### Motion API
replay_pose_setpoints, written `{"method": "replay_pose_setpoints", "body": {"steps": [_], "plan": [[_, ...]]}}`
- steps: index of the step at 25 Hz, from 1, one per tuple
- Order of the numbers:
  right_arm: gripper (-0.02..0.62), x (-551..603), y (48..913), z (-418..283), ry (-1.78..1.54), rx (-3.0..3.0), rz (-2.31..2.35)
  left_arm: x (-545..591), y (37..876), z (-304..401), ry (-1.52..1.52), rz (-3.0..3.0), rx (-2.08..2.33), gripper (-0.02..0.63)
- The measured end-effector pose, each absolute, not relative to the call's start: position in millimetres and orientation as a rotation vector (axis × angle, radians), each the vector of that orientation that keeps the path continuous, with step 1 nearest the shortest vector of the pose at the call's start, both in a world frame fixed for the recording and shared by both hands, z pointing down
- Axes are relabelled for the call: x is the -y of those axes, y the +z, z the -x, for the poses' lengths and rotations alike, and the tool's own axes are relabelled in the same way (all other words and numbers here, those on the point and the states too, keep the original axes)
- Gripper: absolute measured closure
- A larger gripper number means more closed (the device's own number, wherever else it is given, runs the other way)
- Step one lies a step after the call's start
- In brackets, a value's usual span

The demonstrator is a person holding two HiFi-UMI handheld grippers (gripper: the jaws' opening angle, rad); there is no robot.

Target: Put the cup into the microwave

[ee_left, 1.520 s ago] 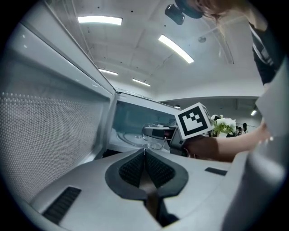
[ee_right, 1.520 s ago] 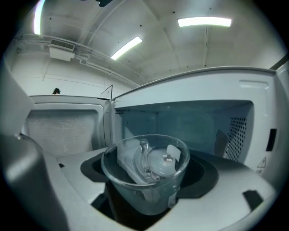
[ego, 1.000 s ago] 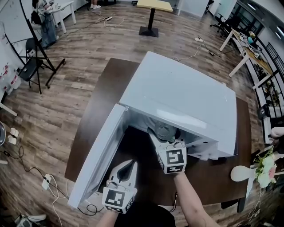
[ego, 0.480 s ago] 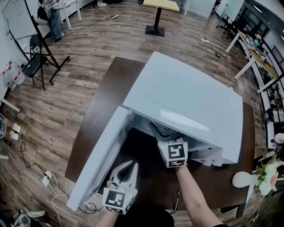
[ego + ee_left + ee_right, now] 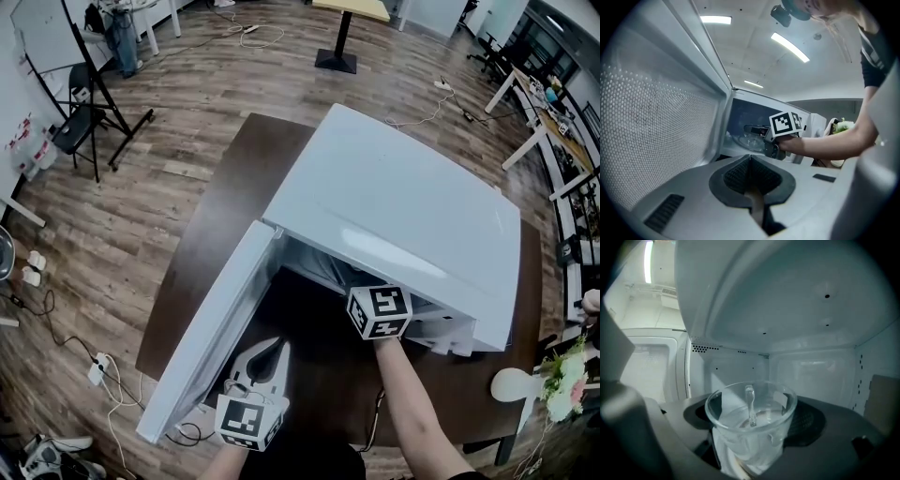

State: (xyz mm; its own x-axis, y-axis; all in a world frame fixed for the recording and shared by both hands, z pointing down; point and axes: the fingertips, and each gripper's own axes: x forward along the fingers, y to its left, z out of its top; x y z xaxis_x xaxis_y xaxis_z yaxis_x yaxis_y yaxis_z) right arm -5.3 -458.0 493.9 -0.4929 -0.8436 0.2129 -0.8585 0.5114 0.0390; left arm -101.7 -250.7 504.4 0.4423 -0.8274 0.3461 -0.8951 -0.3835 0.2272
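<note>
L gripper is hanging by the table's front edge, just beside the open door. Its fingers are pressing together w/ nothing btwn them. Microwave is sitting across the table's middle, w/ its door standing open on the left. R gripper is reaching into the cavity, fingers clamping a clear glass cup from both sides. Cup's sitting upright inside the microwave, approx mid-cavity. Can't tell if it's touching the cavity floor.
</note>
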Motion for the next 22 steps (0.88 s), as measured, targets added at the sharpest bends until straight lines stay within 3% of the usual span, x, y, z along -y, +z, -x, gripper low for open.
{"method": "replay_pose_setpoints", "body": {"steps": [6, 22], "plan": [[0.212, 463, 502, -7, 0.193, 2.497, -1.537, 248, 503, 99, 0.244, -2.321, 1.457, 0.6], [0.212, 458, 508, -6, 0.039, 2.416, -1.493, 237, 500, 103, 0.24, -2.317, 1.472, 0.6]]}}
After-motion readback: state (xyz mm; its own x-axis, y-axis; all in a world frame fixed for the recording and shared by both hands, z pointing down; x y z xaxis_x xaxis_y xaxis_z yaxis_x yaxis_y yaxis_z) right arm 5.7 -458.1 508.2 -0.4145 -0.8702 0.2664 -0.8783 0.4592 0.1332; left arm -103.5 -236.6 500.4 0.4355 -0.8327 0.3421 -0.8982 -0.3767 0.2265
